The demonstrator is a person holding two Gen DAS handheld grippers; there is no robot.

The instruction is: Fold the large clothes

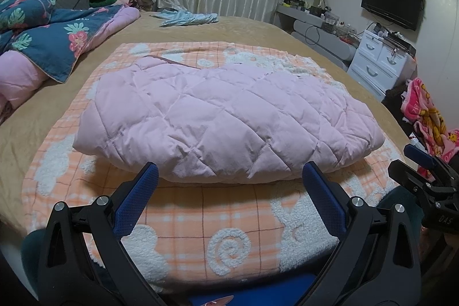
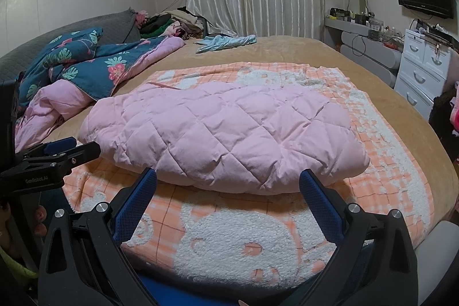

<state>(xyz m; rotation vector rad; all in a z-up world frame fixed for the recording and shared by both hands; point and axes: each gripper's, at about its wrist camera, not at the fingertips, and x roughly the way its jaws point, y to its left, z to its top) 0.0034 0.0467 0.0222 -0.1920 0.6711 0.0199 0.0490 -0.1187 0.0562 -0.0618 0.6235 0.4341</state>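
Note:
A pink quilted jacket (image 1: 226, 116) (image 2: 226, 134) lies folded into a puffy bundle on an orange checked blanket (image 1: 229, 243) (image 2: 229, 243) spread over the bed. My left gripper (image 1: 229, 177) hovers open just in front of the bundle's near edge, nothing between its blue pads. My right gripper (image 2: 228, 179) is likewise open and empty in front of the same edge. In the left wrist view the right gripper (image 1: 427, 179) appears at the right edge; in the right wrist view the left gripper (image 2: 54, 159) appears at the left.
A blue floral duvet with pink lining (image 1: 51, 42) (image 2: 86, 68) is heaped at the left. A light blue garment (image 1: 189, 17) (image 2: 226, 42) lies at the far side. White drawers (image 1: 378, 62) (image 2: 421, 70) and a pink printed cloth (image 1: 427, 116) stand right of the bed.

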